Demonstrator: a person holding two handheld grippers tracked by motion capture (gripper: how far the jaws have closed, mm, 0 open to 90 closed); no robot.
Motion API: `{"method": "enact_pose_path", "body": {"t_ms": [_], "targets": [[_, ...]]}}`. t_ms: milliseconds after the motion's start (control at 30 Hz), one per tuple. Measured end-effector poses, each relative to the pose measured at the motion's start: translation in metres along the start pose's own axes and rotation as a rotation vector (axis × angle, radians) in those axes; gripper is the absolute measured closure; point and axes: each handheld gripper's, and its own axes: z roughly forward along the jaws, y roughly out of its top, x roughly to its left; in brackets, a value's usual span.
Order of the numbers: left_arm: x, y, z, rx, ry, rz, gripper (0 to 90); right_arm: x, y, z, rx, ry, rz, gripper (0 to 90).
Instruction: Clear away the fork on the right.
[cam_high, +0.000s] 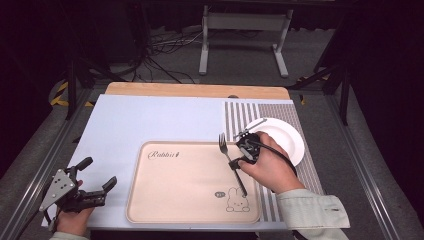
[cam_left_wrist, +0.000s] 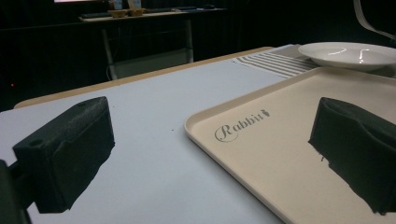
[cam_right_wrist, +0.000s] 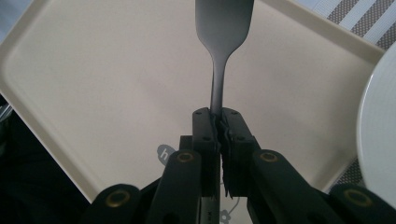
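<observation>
A metal fork (cam_high: 231, 159) hangs over the right side of the beige rabbit tray (cam_high: 170, 185), held by its handle. My right gripper (cam_high: 239, 164) is shut on it; in the right gripper view the two jaws pinch the fork (cam_right_wrist: 219, 60) and its head runs out of the top of the frame. A white plate (cam_high: 287, 140) rests on the striped mat (cam_high: 305, 170) just right of that hand. My left gripper (cam_high: 96, 176) hovers near the table's front left corner, jaws wide apart and holding nothing. In the left gripper view the tray (cam_left_wrist: 289, 154) and plate (cam_left_wrist: 350, 53) lie ahead.
A pale blue sheet (cam_high: 150, 122) covers the wooden table (cam_high: 195, 90). Beyond the far edge stand a white frame's legs (cam_high: 242, 45) and loose cables (cam_high: 160, 55) on the floor.
</observation>
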Motion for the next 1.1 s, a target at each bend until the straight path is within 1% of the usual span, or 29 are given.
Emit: {"method": "enact_pose_path", "body": {"t_ms": [200, 267, 367, 400, 433, 633, 700, 767, 800, 867, 933, 1000, 1100], "targets": [[0.0, 0.0, 0.0, 0.0, -0.001, -0.001, 0.6, -0.001, 0.0, 0.008, 0.051, -0.003, 0.06, 85.8], [0.0, 0.0, 0.0, 0.001, -0.001, -0.001, 0.5, -0.001, 0.0, 0.008, 0.058, -0.005, 0.067, 85.8], [0.0, 0.0, 0.0, 0.001, -0.002, 0.0, 0.5, -0.003, 0.0, 0.012, 0.082, -0.009, 0.106, 85.8], [0.0, 0.0, 0.0, 0.001, -0.002, 0.0, 0.5, -0.003, 0.0, 0.012, 0.082, -0.009, 0.106, 85.8], [0.0, 0.0, 0.0, 0.002, -0.003, 0.0, 0.5, -0.003, 0.0, 0.014, 0.092, -0.01, 0.12, 85.8], [0.0, 0.0, 0.0, 0.0, -0.001, 0.0, 0.5, -0.006, -0.001, 0.018, 0.118, -0.02, 0.151, 85.8], [0.0, 0.0, 0.0, 0.0, -0.001, -0.001, 0.5, -0.006, -0.001, 0.019, 0.121, -0.02, 0.154, 85.8], [0.0, 0.0, 0.0, 0.001, 0.0, 0.0, 0.5, -0.008, -0.003, 0.023, 0.139, -0.034, 0.162, 85.8], [0.0, 0.0, 0.0, 0.0, 0.0, 0.0, 0.5, -0.009, -0.003, 0.025, 0.147, -0.034, 0.172, 85.8], [0.0, 0.0, 0.0, 0.001, -0.001, 0.0, 0.5, -0.009, -0.004, 0.026, 0.151, -0.036, 0.173, 85.8], [0.0, 0.0, 0.0, 0.003, -0.002, 0.001, 0.5, -0.012, -0.005, 0.029, 0.175, -0.037, 0.182, 85.8], [0.0, 0.0, 0.0, 0.001, -0.002, 0.0, 0.5, -0.013, -0.006, 0.031, 0.184, -0.044, 0.191, 85.8], [0.0, 0.0, 0.0, 0.001, -0.002, 0.0, 0.5, -0.014, -0.007, 0.032, 0.193, -0.041, 0.198, 85.8]]}}
